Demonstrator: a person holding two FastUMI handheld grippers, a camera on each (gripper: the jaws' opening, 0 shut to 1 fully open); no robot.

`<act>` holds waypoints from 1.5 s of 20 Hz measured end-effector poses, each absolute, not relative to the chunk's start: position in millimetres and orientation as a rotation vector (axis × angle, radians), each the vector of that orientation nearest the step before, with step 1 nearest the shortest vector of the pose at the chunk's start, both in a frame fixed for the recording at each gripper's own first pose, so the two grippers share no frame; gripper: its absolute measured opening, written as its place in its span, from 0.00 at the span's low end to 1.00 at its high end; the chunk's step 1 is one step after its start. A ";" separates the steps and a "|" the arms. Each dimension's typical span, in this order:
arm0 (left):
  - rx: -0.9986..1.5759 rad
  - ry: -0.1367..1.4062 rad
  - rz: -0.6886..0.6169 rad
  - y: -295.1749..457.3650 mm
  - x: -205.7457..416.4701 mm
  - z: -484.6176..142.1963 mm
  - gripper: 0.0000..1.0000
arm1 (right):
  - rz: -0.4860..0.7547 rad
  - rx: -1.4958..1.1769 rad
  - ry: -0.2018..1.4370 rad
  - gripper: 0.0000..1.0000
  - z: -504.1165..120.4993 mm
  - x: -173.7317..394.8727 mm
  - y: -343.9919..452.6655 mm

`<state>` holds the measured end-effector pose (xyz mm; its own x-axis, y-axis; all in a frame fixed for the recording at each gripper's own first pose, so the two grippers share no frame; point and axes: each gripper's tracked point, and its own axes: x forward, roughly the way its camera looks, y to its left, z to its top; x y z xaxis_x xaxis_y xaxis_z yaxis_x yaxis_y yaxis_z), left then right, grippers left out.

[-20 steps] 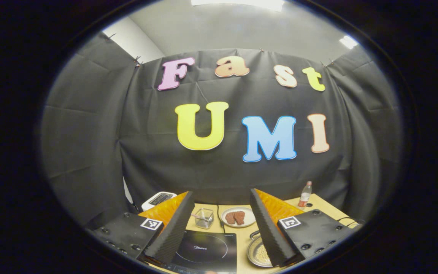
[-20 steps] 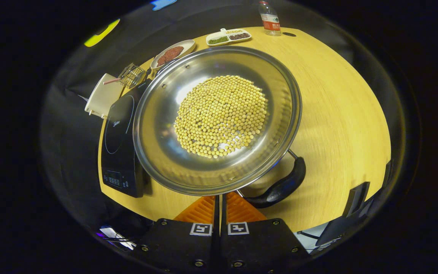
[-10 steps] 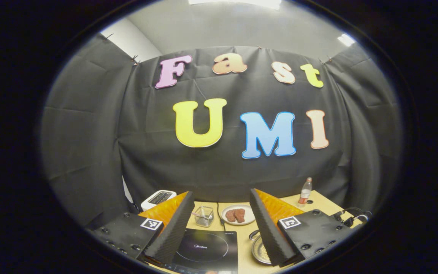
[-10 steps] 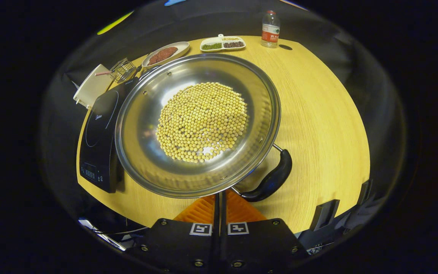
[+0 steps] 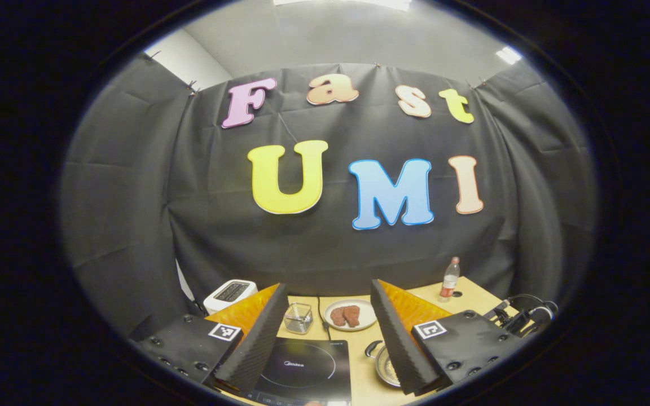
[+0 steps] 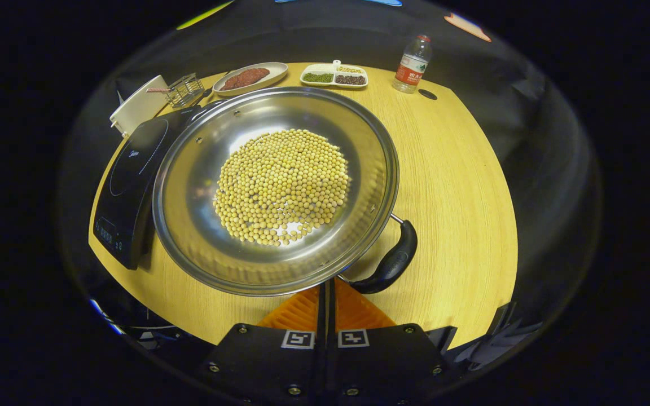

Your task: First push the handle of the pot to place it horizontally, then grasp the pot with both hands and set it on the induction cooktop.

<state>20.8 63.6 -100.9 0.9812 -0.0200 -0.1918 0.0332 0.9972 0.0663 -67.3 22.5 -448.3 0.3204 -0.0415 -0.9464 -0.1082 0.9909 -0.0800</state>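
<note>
- Left gripper (image 5: 329, 332) held high, its 2 fingers spread wide apart.
- Between them: induction cooktop (image 5: 302, 369), pot (image 5: 386, 366) just beside it.

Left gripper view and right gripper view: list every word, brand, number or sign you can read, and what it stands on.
Induction cooktop: small white brand mark on the glass, too small to read reliably; its panel symbols are blurred.
Bottle: red and white label, print too small to read.
Left gripper and right gripper: square black-and-white code markers, no words.
Nothing quotable.
</note>
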 end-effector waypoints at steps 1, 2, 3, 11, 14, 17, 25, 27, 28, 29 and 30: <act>0.071 0.194 -0.028 62.0 22.3 -101.5 0.98 | 0.040 -0.138 1.245 0.01 -447.8 -64.3 18.1; 0.073 0.196 -0.028 61.2 22.7 -101.1 0.98 | 0.034 -0.143 1.242 0.01 -447.8 -61.8 13.2; 0.073 0.197 -0.028 60.2 23.6 -102.6 0.98 | 0.029 -0.153 1.236 0.01 -446.6 -58.5 9.0; 0.078 0.211 -0.047 41.6 33.6 -111.8 0.99 | -0.006 -0.171 1.219 0.01 -447.2 -28.6 -21.1; 0.085 0.220 -0.055 35.0 37.9 -116.4 0.98 | -0.022 -0.162 1.210 0.01 -446.6 -16.5 -31.6; 0.093 0.232 -0.065 27.5 40.5 -124.4 0.98 | -0.019 -0.160 1.198 0.01 -445.6 -4.9 -38.4; 0.081 0.288 -0.088 13.8 43.4 -152.7 0.95 | -0.013 -0.164 1.165 0.01 -441.9 17.7 -55.6; 0.069 0.320 -0.087 14.5 41.8 -169.7 0.93 | 0.001 -0.180 1.153 0.01 -440.8 18.5 -54.8; 0.063 0.342 -0.089 14.5 41.1 -181.0 0.93 | 0.010 -0.185 1.144 0.01 -438.9 16.4 -55.7; 0.052 0.366 -0.095 12.9 39.7 -191.1 0.93 | 0.019 -0.179 1.122 0.01 -437.8 17.1 -55.5; 0.041 0.395 -0.102 11.0 39.4 -203.1 0.94 | 0.023 -0.166 1.103 0.00 -427.1 14.3 -54.7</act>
